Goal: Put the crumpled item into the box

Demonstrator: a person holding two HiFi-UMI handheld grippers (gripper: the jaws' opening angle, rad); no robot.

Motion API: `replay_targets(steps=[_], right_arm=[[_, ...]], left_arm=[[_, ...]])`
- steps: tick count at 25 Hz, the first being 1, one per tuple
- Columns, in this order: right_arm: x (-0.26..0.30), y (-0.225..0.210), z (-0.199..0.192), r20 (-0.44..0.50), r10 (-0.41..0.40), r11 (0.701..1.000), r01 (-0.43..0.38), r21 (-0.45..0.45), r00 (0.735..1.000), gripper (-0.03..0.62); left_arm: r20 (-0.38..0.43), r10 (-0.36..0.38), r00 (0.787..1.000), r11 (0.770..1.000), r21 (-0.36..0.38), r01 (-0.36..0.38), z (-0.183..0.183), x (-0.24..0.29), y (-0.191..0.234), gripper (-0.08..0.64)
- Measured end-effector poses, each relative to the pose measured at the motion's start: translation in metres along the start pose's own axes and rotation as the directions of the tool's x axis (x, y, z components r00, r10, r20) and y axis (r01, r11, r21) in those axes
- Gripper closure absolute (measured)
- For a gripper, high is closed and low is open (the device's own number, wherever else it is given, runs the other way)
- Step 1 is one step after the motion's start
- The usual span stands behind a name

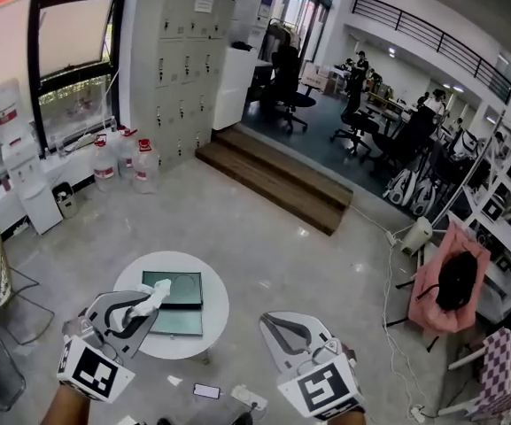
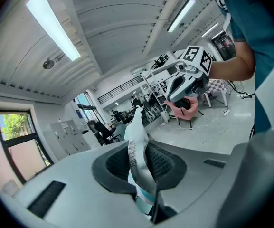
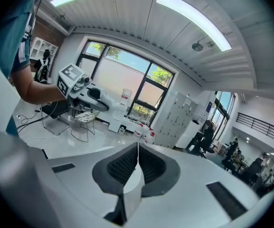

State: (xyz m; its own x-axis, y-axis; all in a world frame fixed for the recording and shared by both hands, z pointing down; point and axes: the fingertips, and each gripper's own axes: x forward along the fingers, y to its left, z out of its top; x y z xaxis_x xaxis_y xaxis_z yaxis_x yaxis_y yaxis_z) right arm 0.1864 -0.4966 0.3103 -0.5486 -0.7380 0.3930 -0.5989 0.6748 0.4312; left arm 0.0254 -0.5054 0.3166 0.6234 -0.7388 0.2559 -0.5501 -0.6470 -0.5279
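Left gripper: it is clamped on the crumpled item; the white material is pressed between both pads.
Right gripper: its jaws are brought together and nothing is seen between them.
Box: green and flat, it is laid near the middle of the round table. A darker far part and a paler near part are seen; which one is the open compartment cannot be told.
Item's long axis: it is carried along the line of the jaws, with the free end pushed out beyond the tips, toward the box.
Direction to the box: it is found just ahead of the left tips and slightly to the right. From the head view the item's end is seen over the box's left edge; its height above the box cannot be told.
Nearer hand: the left one. The right gripper is held beyond the table's right edge, well apart from the box.
Coming move, as judged: a short advance toward the table's middle is needed before the item is let go.
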Motion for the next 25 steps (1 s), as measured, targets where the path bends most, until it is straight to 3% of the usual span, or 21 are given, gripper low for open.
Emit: replay_targets(steps=[5,13,17,25], right_arm=[[0.004,-0.041,-0.028,0.054,0.089,0.995,-0.086,-0.053,0.995,0.554],[0.061,-0.06,-0.048,0.076,0.207,0.976,-0.201,-0.083,0.975,0.554],[0.101,-0.059,-0.055,0.054,0.221,0.973,-0.217,-0.073,0.974,0.554],[0.195,-0.044,-0.085,-0.008,0.215,0.977,-0.215,0.002,0.977,0.554]], left_arm=[[-0.07,0.102,0.992,0.995,0.01,-0.101,0.019,0.03,-0.014,0.488],[-0.171,0.175,0.969,0.982,-0.04,-0.185,-0.019,0.053,-0.005,0.488],[-0.199,0.155,0.968,0.981,-0.082,-0.174,-0.059,0.067,0.006,0.488],[-0.211,0.036,0.977,0.987,-0.144,-0.068,-0.158,0.124,0.025,0.488]])
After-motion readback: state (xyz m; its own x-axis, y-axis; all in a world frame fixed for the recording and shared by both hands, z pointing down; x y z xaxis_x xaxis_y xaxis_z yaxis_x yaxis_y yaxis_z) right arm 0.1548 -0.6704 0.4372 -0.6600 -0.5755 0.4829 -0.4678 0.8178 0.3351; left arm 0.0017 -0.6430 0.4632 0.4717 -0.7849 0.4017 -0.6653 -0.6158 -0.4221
